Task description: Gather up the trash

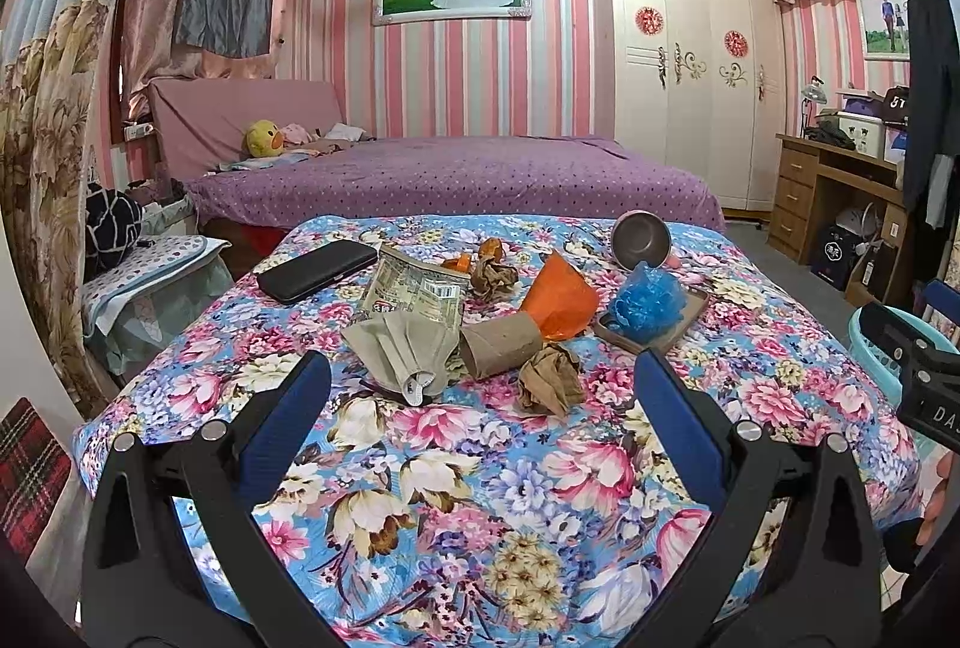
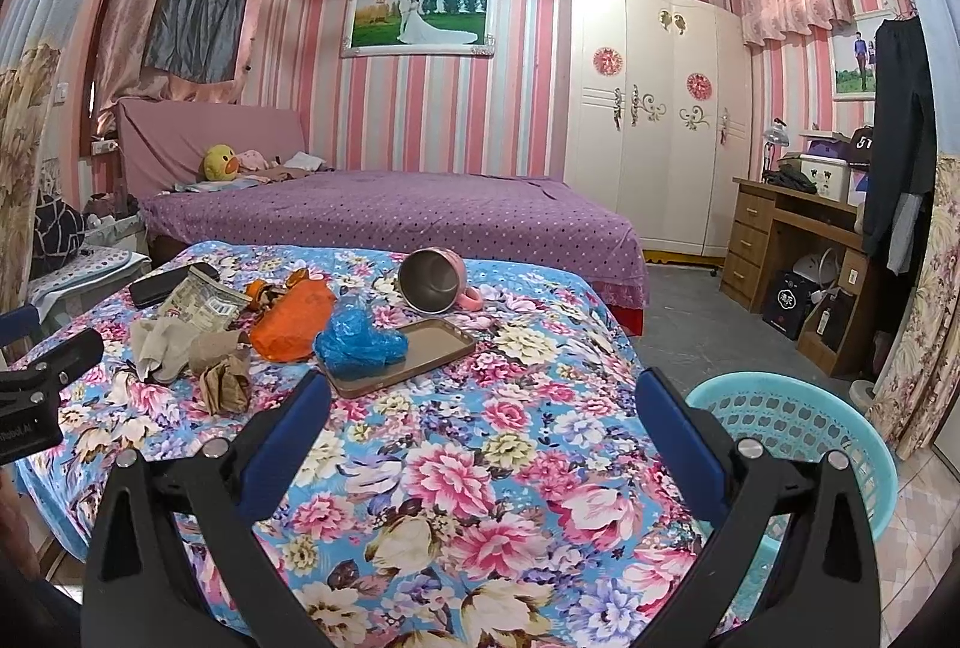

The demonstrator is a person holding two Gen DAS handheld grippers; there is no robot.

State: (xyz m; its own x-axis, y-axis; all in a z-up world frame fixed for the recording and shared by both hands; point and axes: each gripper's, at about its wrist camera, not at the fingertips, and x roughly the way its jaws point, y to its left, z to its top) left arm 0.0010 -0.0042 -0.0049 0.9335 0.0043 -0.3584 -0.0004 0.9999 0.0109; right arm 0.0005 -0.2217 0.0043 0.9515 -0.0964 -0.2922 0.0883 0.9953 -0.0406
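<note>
Left wrist view: left gripper [image 1: 480, 378] and right gripper [image 2: 480, 396] jaws wide, empty.

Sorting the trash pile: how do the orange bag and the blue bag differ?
The orange bag lies on the floral cloth; the blue bag sits on the phone case. The orange bag looks smoother and spread out; the blue bag is scrunched into a ball. Both are thin crumpled plastic.

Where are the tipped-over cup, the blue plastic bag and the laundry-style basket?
cup [image 2: 431, 282]: right wrist view, its steel inside.
blue plastic bag [image 2: 360, 339]: right wrist view, middle of the crumpled plastic.
basket [image 2: 798, 423]: right wrist view, perforated inner wall.
</note>
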